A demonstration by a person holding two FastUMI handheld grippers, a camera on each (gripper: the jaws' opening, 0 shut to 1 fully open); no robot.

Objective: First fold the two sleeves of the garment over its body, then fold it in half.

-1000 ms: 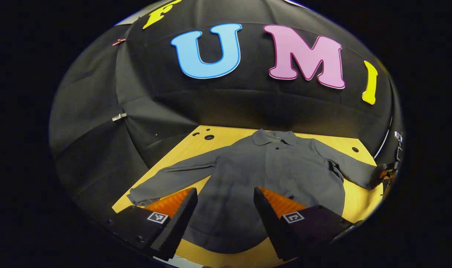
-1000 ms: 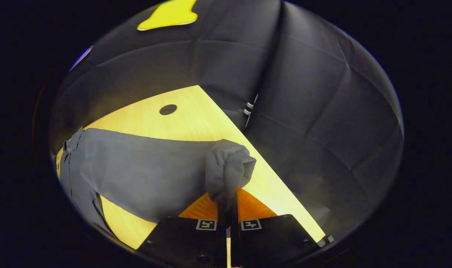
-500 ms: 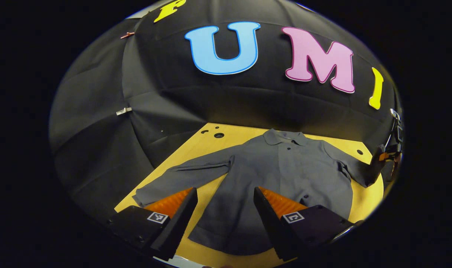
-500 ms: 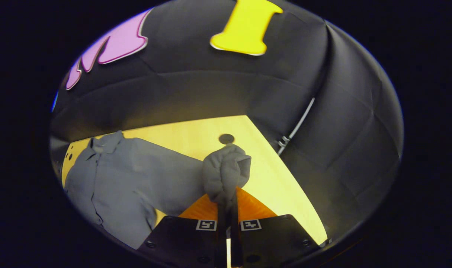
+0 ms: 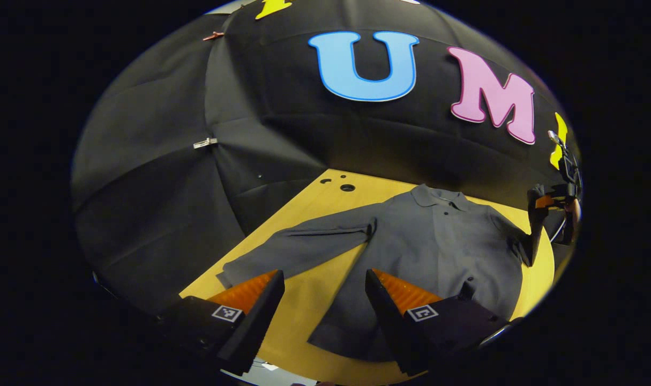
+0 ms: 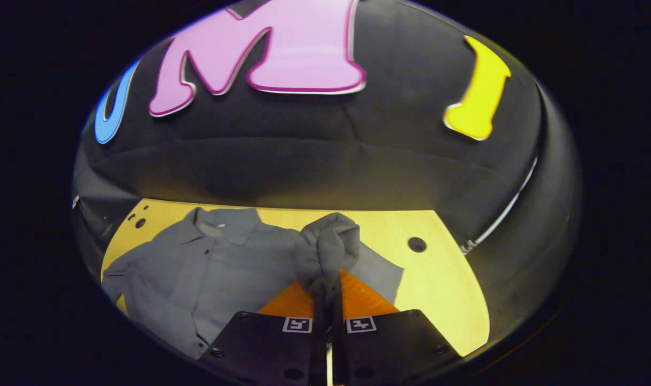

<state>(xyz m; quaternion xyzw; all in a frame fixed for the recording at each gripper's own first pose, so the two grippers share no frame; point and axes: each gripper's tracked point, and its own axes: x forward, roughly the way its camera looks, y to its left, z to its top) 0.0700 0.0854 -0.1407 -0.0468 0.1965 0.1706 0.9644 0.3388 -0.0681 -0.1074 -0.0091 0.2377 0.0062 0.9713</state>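
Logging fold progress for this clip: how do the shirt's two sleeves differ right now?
The sleeve on the right gripper's side is lifted off the table, its cuff bunched and pinched between the right gripper's fingers. The other sleeve lies flat and stretched out on the table, ungripped; the left gripper hangs open above it. Neither sleeve lies on the shirt's body yet. Both are the same grey.

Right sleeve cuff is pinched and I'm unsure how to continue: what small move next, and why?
Probably carry the cuff across over the shirt's body and lower it: the right gripper holds it raised, while the left sleeve lies unfolded.
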